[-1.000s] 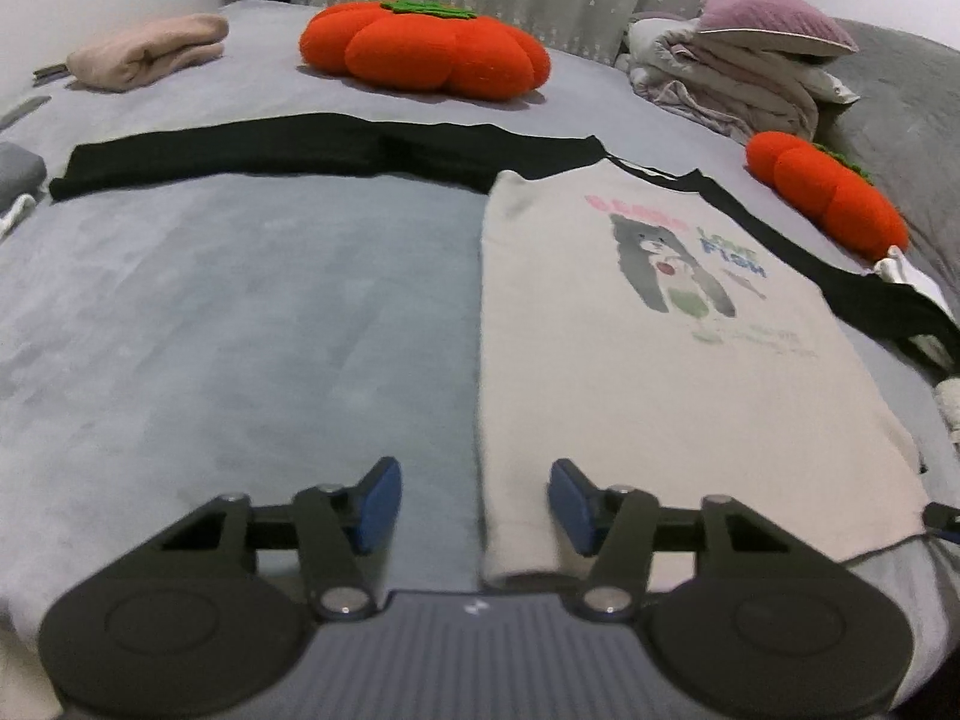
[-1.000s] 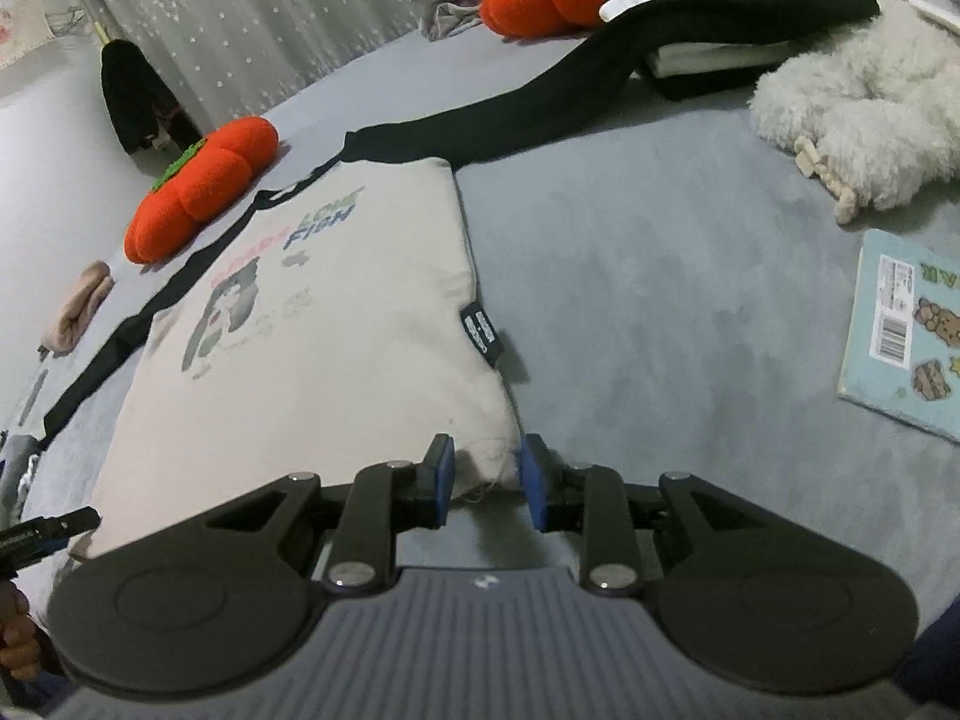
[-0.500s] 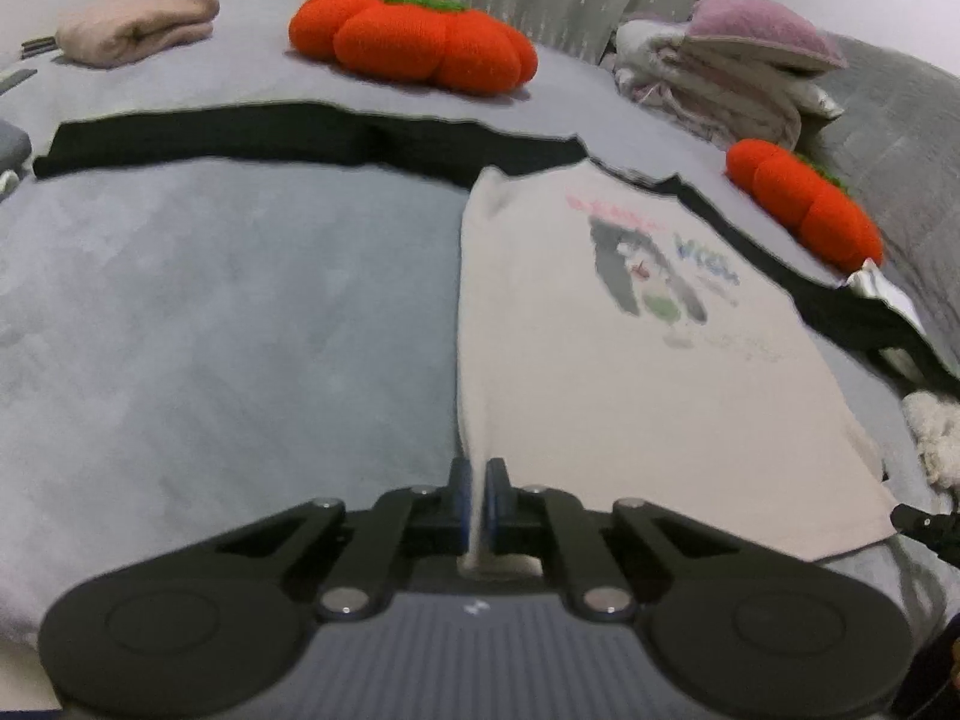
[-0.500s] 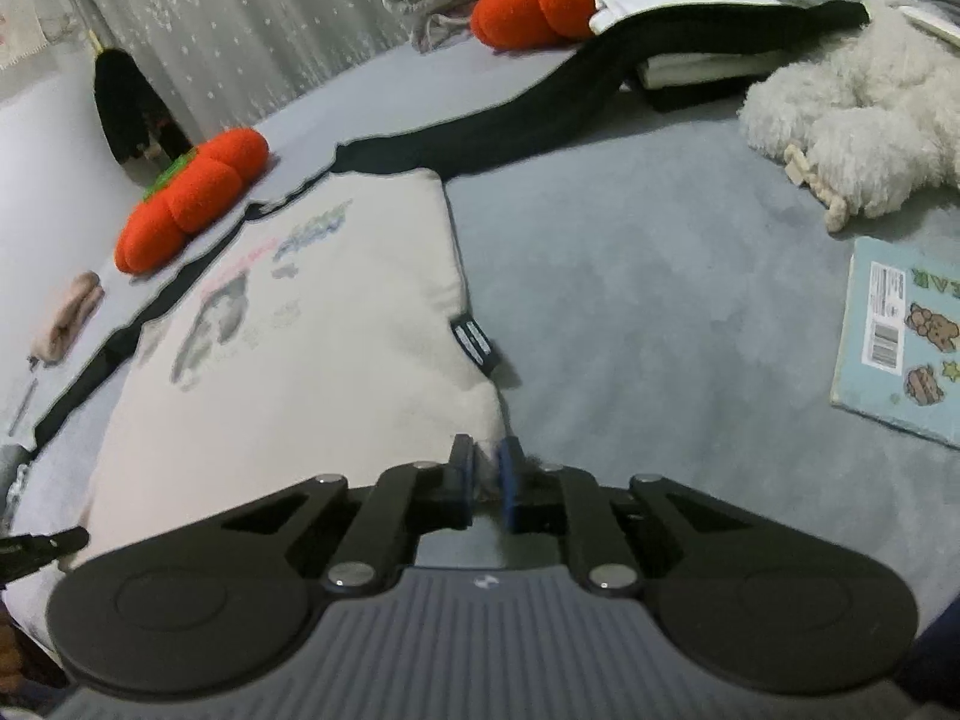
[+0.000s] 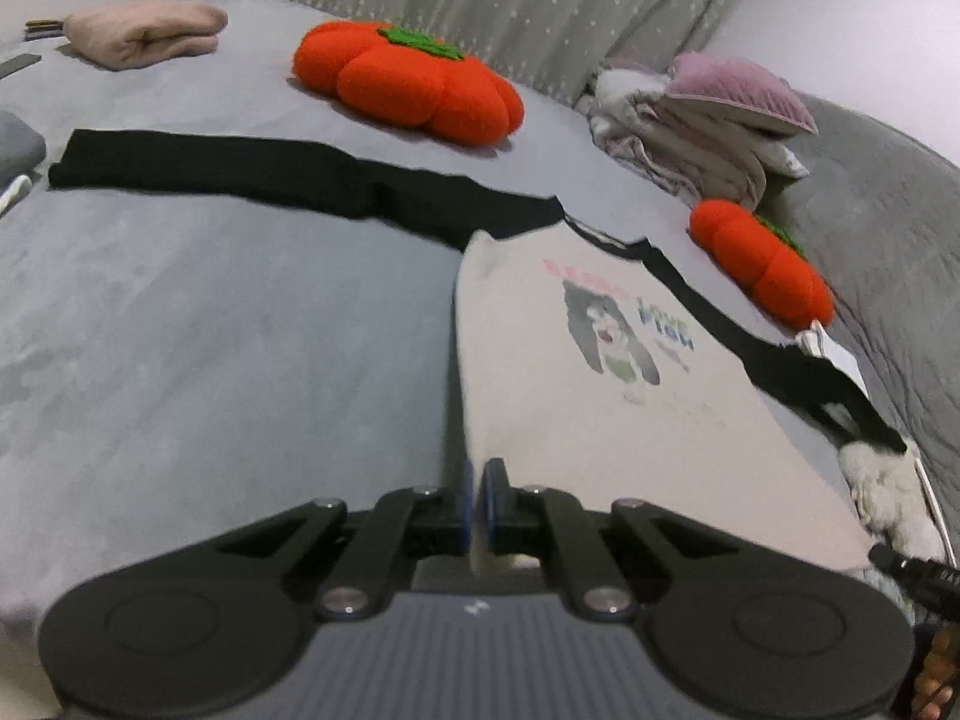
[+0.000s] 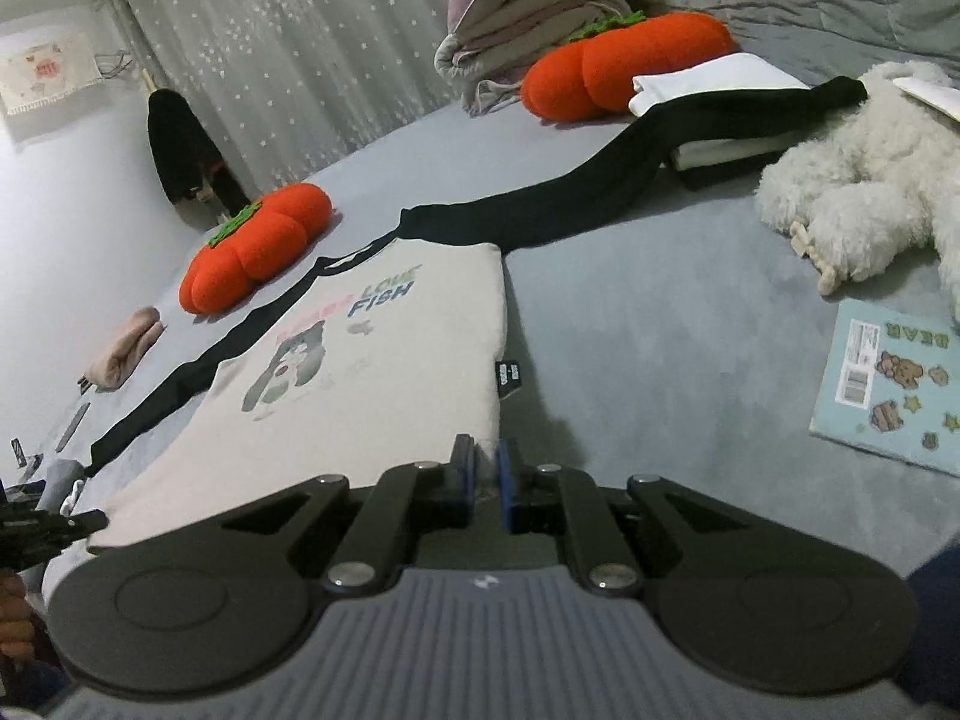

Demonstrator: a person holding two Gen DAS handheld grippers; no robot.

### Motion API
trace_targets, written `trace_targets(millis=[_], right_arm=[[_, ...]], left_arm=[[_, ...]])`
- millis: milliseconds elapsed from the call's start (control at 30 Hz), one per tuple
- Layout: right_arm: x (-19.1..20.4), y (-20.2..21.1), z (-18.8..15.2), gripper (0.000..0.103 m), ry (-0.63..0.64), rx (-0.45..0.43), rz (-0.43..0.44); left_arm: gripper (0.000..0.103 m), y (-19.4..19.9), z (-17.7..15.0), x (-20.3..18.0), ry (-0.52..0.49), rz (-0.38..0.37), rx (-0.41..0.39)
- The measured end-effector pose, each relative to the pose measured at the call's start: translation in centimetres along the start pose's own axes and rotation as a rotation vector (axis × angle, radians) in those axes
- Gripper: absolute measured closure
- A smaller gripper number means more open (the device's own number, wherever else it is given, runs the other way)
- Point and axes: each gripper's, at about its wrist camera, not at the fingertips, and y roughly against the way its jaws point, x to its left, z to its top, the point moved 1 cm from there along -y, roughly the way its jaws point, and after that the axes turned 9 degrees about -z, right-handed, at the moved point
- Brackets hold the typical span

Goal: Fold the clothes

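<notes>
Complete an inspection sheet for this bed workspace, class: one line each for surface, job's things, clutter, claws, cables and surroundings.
Surface: grey bedspread, soft, lightly creased.
Job's things: cream shirt with black sleeves spread out, cat print facing up; its two near hem corners are pinched.
Clutter: two orange pumpkin cushions, pink rolled garment, pile of bedding, white plush toy, sticker sheet, folded white cloth.
Claws: left claw shut on the hem; right claw shut on the opposite corner.
Cables: nothing seen.
Surroundings: star-patterned curtain, pale wall.

Grey bed [image 5: 210, 330], star-dotted curtain [image 6: 270, 60], pale wall [image 6: 60, 210]
</notes>
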Motion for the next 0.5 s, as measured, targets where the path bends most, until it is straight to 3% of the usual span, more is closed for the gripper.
trace_targets(millis=[300, 500], right_arm=[[0.6, -0.4, -0.8, 0.093, 0.060, 0.073, -0.061], [0.9, 0.7, -0.9, 0.093, 0.071, 0.058, -0.064]], left_arm=[[0.102, -0.8, -0.8, -0.2, -0.061, 0.042, 0.049], [0.102, -1.5, -1.2, -0.3, -0.100, 0.073, 0.080]])
